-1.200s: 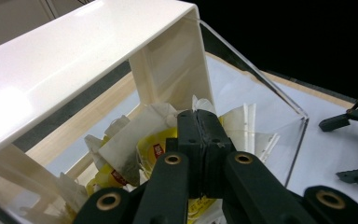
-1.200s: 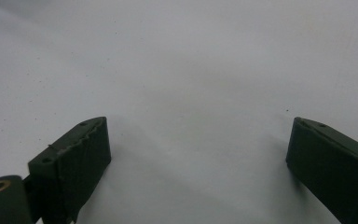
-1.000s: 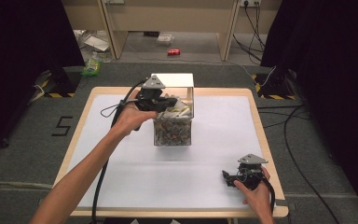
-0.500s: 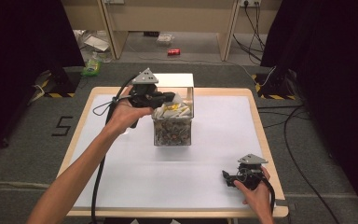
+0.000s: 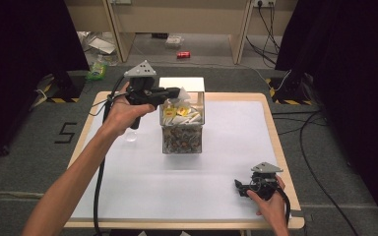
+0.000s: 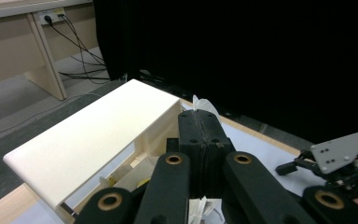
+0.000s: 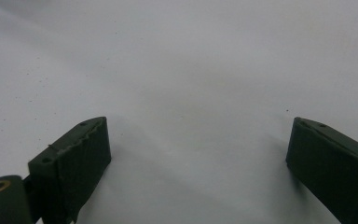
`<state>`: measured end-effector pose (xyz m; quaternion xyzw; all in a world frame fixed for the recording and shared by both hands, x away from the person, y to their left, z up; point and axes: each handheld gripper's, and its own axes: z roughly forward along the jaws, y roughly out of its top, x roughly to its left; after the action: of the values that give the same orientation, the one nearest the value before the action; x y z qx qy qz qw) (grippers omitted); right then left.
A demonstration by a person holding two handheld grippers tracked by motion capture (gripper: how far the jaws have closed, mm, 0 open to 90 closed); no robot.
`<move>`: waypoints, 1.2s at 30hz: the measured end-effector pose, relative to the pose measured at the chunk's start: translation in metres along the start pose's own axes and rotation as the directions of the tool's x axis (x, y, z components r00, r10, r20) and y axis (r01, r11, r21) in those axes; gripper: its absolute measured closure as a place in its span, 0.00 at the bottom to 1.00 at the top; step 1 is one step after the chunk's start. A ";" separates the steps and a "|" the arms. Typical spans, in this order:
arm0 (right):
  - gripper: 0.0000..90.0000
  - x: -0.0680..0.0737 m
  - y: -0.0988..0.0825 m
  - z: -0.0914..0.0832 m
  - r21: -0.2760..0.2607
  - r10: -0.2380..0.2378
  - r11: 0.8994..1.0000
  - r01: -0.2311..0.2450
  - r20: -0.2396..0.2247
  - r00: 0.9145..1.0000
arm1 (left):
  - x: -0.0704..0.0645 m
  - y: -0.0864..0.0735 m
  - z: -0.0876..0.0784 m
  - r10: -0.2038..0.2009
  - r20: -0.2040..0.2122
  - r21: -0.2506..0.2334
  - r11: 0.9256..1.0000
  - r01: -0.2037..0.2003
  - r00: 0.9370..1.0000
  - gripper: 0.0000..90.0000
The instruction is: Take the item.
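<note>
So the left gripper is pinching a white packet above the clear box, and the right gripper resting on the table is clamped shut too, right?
Not quite. The right gripper is open: the right gripper view shows its jaws wide apart over the bare table. The left gripper is indeed shut on a white packet above the clear box.

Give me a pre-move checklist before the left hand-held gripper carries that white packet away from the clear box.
1. Left hand-held gripper shut on the white packet: ok, a white edge sticks out past the jaws.
2. Packet clear of the clear box: cannot tell.
3. Box upright on the table: ok.
4. Right hand-held gripper out of the way: ok, near the table's front right corner.
5. Right jaws open, nothing between them: ok.
</note>
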<state>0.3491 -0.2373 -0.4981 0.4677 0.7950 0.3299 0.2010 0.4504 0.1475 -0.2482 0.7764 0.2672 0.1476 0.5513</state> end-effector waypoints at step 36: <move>0.08 0.000 0.000 0.000 0.000 -0.001 1.000 0.001 0.001 1.000 | 0.031 0.005 -0.069 -0.038 -0.081 -0.086 0.996 0.031 0.996 0.99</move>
<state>0.3491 -0.2372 -0.4981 0.4676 0.7951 0.3296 0.2013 0.4410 0.2178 -0.2218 0.7408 0.2969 0.1812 0.5747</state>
